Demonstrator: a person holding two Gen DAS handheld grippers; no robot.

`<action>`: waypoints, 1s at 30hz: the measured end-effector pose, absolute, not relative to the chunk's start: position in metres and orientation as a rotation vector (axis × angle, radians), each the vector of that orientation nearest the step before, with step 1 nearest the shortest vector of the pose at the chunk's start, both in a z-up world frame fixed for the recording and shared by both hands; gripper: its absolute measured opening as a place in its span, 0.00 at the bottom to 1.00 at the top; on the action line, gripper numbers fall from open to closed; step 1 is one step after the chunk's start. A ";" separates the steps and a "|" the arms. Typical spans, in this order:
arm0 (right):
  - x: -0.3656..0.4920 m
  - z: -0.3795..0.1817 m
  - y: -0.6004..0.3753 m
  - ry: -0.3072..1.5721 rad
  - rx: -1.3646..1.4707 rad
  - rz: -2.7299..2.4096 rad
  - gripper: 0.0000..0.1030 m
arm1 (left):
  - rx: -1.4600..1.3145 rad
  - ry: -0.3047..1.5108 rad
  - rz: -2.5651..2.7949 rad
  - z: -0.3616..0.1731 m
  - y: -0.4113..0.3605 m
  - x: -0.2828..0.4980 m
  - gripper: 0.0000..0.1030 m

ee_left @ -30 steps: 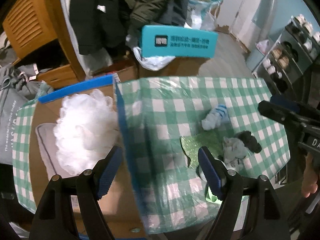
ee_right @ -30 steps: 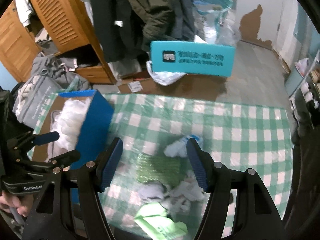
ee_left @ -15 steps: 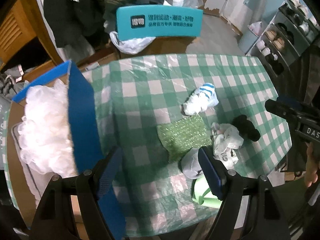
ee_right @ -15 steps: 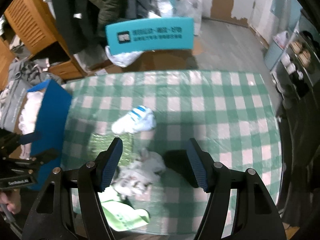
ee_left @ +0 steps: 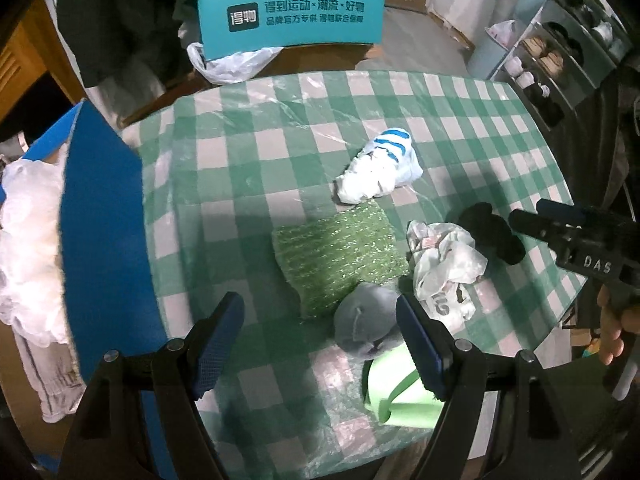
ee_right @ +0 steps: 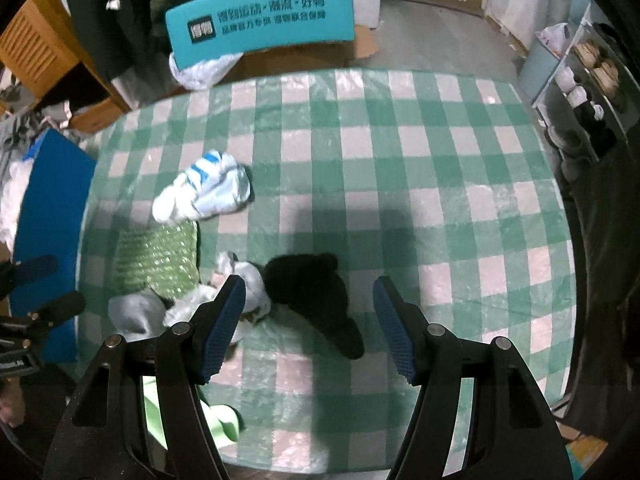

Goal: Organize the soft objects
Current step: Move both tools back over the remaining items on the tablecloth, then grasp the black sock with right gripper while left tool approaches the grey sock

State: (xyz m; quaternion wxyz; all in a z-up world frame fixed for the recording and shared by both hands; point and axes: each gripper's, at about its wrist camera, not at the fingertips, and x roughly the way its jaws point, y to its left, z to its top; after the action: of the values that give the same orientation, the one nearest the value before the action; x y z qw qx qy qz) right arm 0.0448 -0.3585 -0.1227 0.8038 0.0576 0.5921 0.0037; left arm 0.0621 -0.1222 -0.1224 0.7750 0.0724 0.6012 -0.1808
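You have six soft things on the checked cloth, bunched toward the near left part of the tabletop. One is a white sock (ee_left: 378, 174) with blue stripes, crumpled into a lump, farthest from you. Touching its near side lies one green scrubbing pad (ee_left: 340, 256), roughly rectangular, coarse and glittery. Just right of the pad sits one crinkled white plastic bag (ee_left: 444, 268) with print on it, and against its right side one black fuzzy piece (ee_right: 312, 292), a matte dark lump stretched toward the near edge. At the pad's near corner rests one grey rounded cloth bundle (ee_left: 366, 328), smooth and domed. Closest to the near edge lies one pale green folded item (ee_left: 400, 394), flat with a loop or strap.

Your left gripper (ee_left: 320, 344) hangs over the grey bundle and the pad with its jaws spread wide, nothing between the blue ribbed pads. Your right gripper (ee_right: 308, 328) is likewise wide apart, empty, with the black piece showing between its fingers below.

The table (ee_right: 400, 160) wears a green-and-white gingham cloth under clear, wrinkled plastic. At its left edge stands one blue box (ee_left: 104, 220), holding a fluffy white mass (ee_left: 28, 248). Beyond the far edge is one teal chair back (ee_left: 292, 20) with printed lettering.
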 end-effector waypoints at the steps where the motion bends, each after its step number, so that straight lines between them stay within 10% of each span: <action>1: 0.044 -0.126 -0.359 1.277 0.126 0.011 0.63 | 0.154 1.304 -0.392 -0.124 -0.123 0.062 0.77; 26: 0.063 -0.187 -0.354 1.403 0.040 0.084 0.63 | 0.117 1.416 -0.456 -0.162 -0.138 0.056 0.77; 30: 0.066 -0.192 -0.348 1.422 0.007 0.099 0.39 | 0.128 1.421 -0.463 -0.164 -0.142 0.055 0.77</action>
State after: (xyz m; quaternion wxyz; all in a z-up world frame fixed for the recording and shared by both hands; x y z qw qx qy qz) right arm 0.0665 -0.3477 -0.1919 0.7564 0.0032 0.6525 0.0456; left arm 0.0553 -0.1416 -0.1640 0.7317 0.0580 0.6458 -0.2103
